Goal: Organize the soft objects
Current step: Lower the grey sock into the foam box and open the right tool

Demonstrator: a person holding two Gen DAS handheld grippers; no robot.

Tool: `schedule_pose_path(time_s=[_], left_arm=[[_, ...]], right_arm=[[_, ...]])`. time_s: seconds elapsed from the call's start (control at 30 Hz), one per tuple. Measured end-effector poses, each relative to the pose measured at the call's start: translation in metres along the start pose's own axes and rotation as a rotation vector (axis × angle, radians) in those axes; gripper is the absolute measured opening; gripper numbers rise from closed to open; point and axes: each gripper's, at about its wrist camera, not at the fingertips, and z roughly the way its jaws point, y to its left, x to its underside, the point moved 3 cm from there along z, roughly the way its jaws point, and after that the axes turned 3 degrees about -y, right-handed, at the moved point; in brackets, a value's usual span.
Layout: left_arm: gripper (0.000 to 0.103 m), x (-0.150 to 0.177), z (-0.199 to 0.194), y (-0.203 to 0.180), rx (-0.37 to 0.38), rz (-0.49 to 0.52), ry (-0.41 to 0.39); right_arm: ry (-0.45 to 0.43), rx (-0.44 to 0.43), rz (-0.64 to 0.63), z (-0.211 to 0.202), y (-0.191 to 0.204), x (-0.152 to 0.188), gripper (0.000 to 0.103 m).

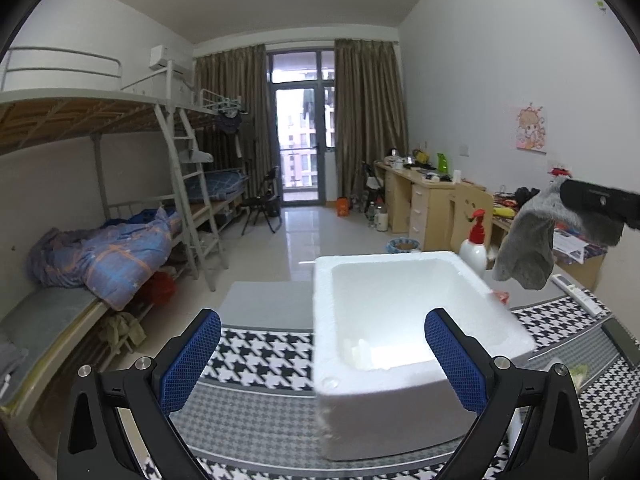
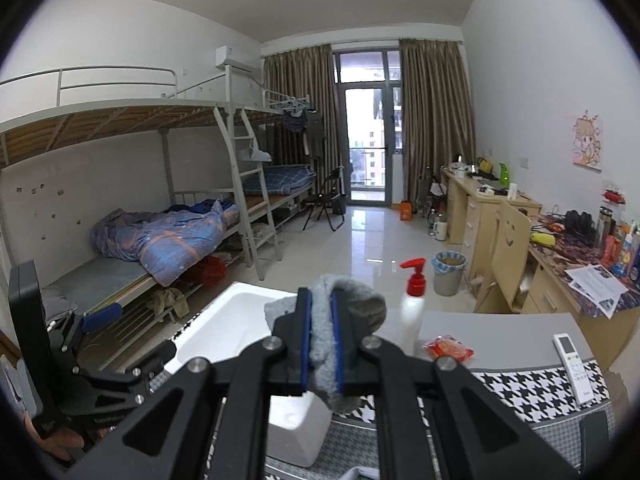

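A white foam box [image 1: 416,320] stands on the houndstooth-covered table [image 1: 260,352], its inside bare apart from a small white lump. My left gripper [image 1: 324,360] is wide open, its blue pads on either side of the box's near left part, nothing between them. A grey sock [image 1: 528,248] hangs in the air at the right of the left wrist view, above the table beside the box. My right gripper [image 2: 321,338] is shut on the grey sock [image 2: 340,304], which bulges above the pads. The foam box [image 2: 224,328] lies just below and left of it.
A white pump bottle with a red top [image 2: 414,308], a red packet [image 2: 448,349] and a white remote [image 2: 572,360] lie on the table right of the box. A bunk bed [image 1: 100,248] fills the left. Desks [image 1: 432,200] and a wastebasket [image 2: 449,272] line the right wall.
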Motion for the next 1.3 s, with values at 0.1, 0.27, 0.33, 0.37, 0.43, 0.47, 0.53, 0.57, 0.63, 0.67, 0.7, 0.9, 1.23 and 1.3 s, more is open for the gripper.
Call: schedule_pose_path(time_s=[0.1, 0.27, 0.33, 0.37, 0.43, 0.47, 0.53, 0.57, 0.63, 0.67, 0.7, 0.9, 1.23, 1.3], left_arm=[[0.102, 0.007, -0.001, 0.003, 0.0, -0.023, 0.008], [0.102, 0.02, -0.003, 0.004, 0.0, -0.023, 0.024], [0.102, 0.024, -0.004, 0.003, 0.003, -0.028, 0.029], [0.102, 0.026, -0.005, 0.003, 0.005, -0.032, 0.031], [0.102, 0.029, -0.005, 0.002, 0.008, -0.037, 0.04], [0.102, 0.031, -0.006, 0.003, 0.009, -0.037, 0.042], [0.102, 0.033, -0.007, 0.004, 0.008, -0.038, 0.043], [0.102, 0.033, -0.008, 0.006, 0.004, -0.041, 0.04], [0.102, 0.033, -0.009, 0.009, -0.005, -0.047, 0.031], [0.102, 0.034, -0.01, 0.01, -0.008, -0.051, 0.029], [0.102, 0.035, -0.01, 0.011, -0.011, -0.055, 0.026], [0.102, 0.042, -0.011, 0.009, -0.018, -0.052, 0.036], [0.102, 0.046, -0.01, 0.01, -0.012, -0.057, 0.045], [0.102, 0.046, -0.01, 0.011, -0.012, -0.055, 0.044]], right_arm=[[0.011, -0.012, -0.014, 0.006, 0.008, -0.001, 0.012], [0.015, -0.035, -0.033, 0.013, 0.02, -0.006, 0.012], [0.017, -0.044, -0.034, 0.015, 0.022, -0.007, 0.012], [0.019, -0.053, -0.035, 0.017, 0.024, -0.008, 0.012], [0.025, -0.061, -0.043, 0.019, 0.028, -0.007, 0.012], [0.028, -0.065, -0.045, 0.02, 0.03, -0.006, 0.012], [0.038, -0.079, -0.052, 0.023, 0.035, -0.004, 0.012], [0.042, -0.082, -0.052, 0.024, 0.036, -0.003, 0.012], [0.06, -0.092, -0.054, 0.028, 0.04, 0.0, 0.012], [0.071, -0.094, -0.053, 0.031, 0.041, 0.001, 0.012], [0.08, -0.097, -0.053, 0.033, 0.042, 0.002, 0.012], [0.13, -0.106, -0.042, 0.047, 0.049, 0.01, 0.012], [0.206, -0.115, -0.03, 0.072, 0.052, 0.018, 0.014], [0.219, -0.103, -0.035, 0.077, 0.051, 0.021, 0.02]])
